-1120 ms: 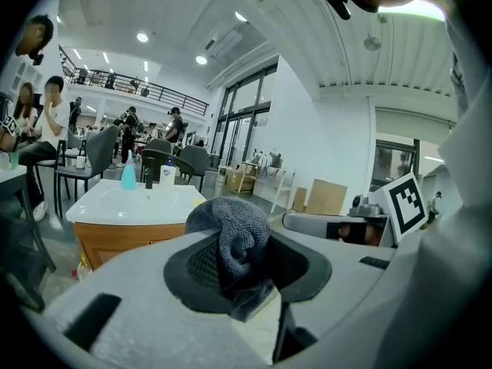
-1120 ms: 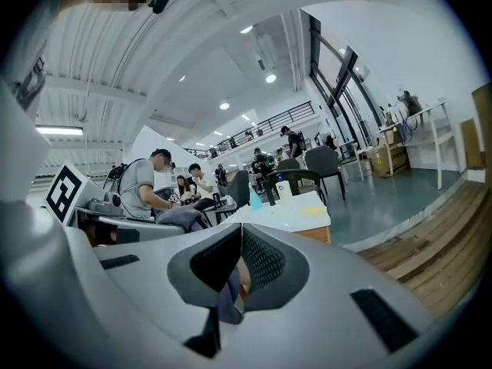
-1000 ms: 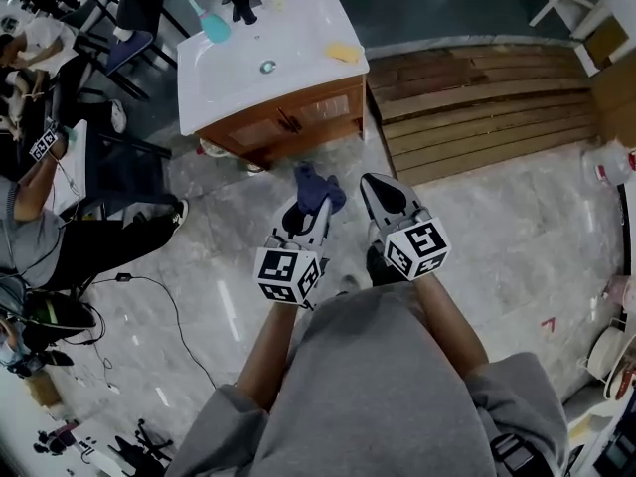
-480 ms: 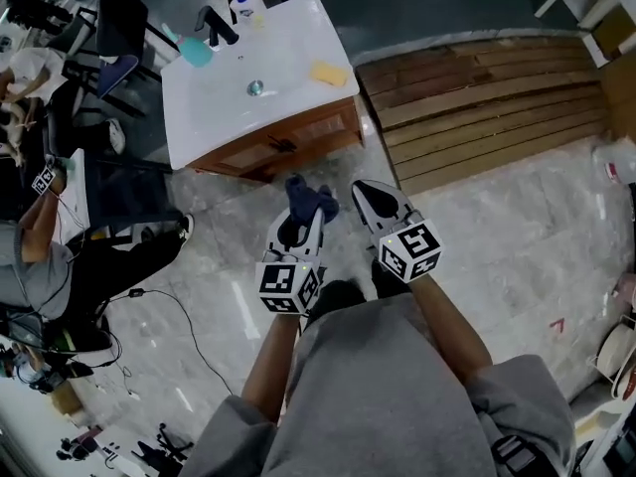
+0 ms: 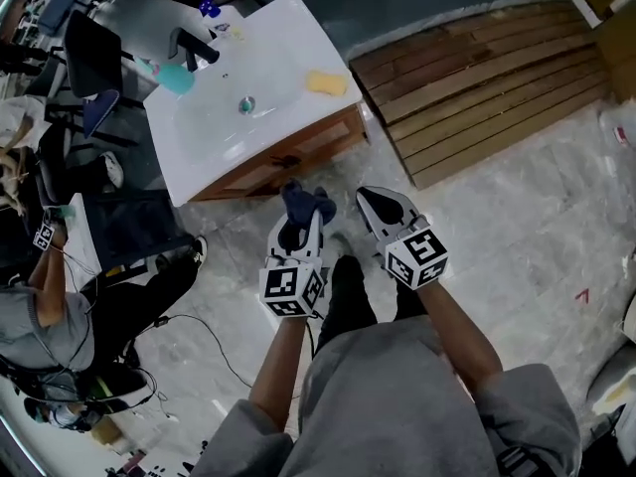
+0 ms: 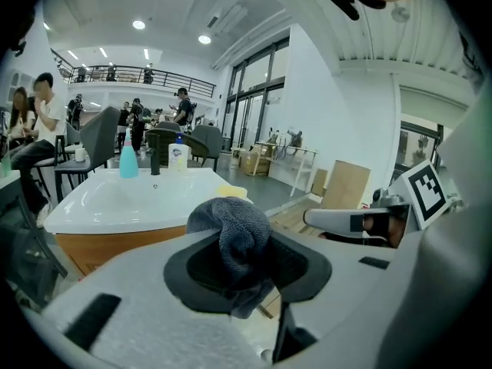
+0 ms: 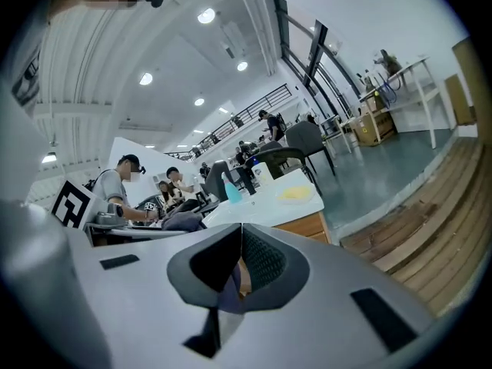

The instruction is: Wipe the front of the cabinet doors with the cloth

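- Before the brown wooden cabinet doors [image 5: 320, 145], apart from them: left gripper [image 5: 302, 219], fingers clamped on a bunched dark blue-grey cloth [image 5: 307, 201].
- Just beside it: right gripper [image 5: 376, 199], fingers closed together, empty.
- On the white sink counter [image 5: 283, 53]: yellow sponge [image 5: 326, 82], teal bottle [image 5: 177, 78], black tap [image 5: 191, 43].
- Right of the cabinet: wooden slatted platform [image 5: 477, 63].
- Door fronts seen at a steep angle; detail hard to make out.

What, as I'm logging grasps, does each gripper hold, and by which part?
The left gripper pinches the bunched grey cloth around its middle, a wad sticking out past the jaws. The right gripper is shut on nothing.
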